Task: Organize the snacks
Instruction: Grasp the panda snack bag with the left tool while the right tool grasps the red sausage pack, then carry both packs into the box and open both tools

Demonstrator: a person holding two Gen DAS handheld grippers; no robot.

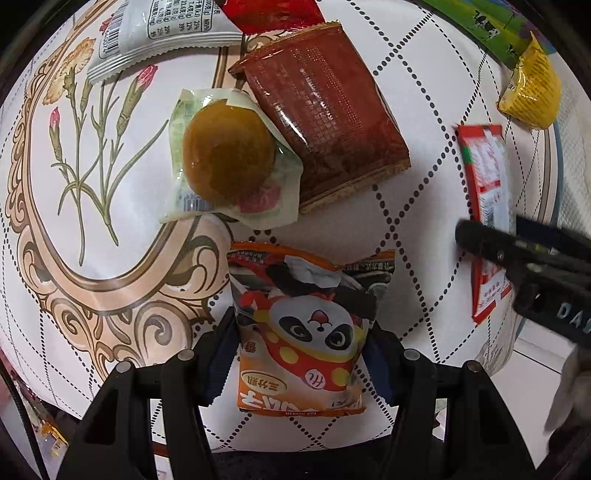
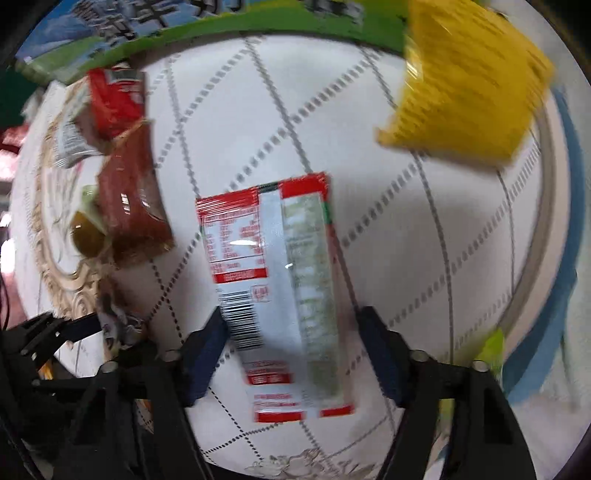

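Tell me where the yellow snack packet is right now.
The yellow packet lies at the right wrist view's upper right, on the tablecloth by the green box, beyond the red-and-white packet.

The orange panda-print snack packet [image 1: 303,332], low in the left wrist frame, carries upside-down Chinese characters. The white sachet [image 1: 162,33] at upper left shows a nutrition table and barcode. The black tongs [image 1: 524,266] at right read "DA". The red-and-white packet's [image 2: 280,291] print is blurred.
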